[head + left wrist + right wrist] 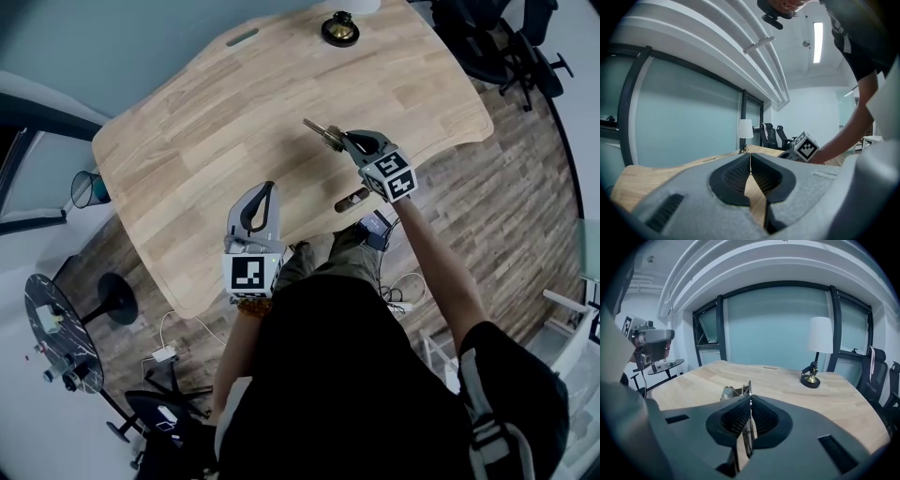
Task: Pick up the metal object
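The metal object (pixel 322 132) is a small, thin, shiny folded piece. My right gripper (pixel 342 141) is shut on it and holds it over the right middle of the light wooden table (pixel 187 159). In the right gripper view the metal object (pixel 734 391) sticks out ahead of the closed jaws of the right gripper (pixel 750 401), with a thin edge pinched between the ribbed pads. My left gripper (pixel 265 192) hovers near the table's front edge, shut, with nothing in it. In its own view the left gripper (pixel 750 161) has its pads together, and the right gripper's marker cube (pixel 805 146) shows beyond them.
A small lamp with a dark round base (pixel 339 28) stands at the table's far edge; its white shade (pixel 820 335) shows in the right gripper view. Office chairs (pixel 497 42) stand at the far right. A round dark side table (pixel 56 328) and floor cables (pixel 164 352) lie at the left.
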`<state>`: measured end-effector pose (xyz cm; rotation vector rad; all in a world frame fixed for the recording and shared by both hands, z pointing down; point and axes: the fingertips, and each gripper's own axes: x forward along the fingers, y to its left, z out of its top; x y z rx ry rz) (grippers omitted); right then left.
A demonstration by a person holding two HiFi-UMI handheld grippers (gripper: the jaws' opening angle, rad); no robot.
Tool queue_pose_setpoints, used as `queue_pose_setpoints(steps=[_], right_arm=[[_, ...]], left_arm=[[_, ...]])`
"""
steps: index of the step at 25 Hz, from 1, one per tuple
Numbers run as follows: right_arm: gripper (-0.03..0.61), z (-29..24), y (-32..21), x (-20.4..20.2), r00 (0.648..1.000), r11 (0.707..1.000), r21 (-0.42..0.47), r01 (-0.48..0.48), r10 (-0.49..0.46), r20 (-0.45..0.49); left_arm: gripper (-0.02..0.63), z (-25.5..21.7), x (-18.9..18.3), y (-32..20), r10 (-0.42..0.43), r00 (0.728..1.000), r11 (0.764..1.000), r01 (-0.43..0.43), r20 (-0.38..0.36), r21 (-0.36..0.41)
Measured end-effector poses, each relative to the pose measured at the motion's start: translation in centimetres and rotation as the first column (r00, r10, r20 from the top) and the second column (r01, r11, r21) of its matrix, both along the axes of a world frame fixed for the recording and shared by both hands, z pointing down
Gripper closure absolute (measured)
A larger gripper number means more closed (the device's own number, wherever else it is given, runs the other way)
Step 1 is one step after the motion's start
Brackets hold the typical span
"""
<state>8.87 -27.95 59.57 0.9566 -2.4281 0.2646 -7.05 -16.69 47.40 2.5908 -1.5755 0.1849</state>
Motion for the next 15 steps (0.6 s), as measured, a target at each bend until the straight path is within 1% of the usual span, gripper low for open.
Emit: queue_pose_setpoints(steps=[5, 15], right_arm=[[0.574, 1.3, -1.0, -1.3, 0.998, 0.999, -0.020, 0.046, -0.047, -0.034], [0.574, 4.8, -2.7, -2.5, 0.993, 0.994, -0.079, 0.076, -0.083, -0.086]], left_arm=[[0.595, -0.1, -0.1, -0.1, -0.014, 1.000, 1.000, 0.014, 0.001, 0.001], [0.595, 0.6, -0.5, -0.3, -0.030, 1.000, 0.999, 0.030, 0.008, -0.019]])
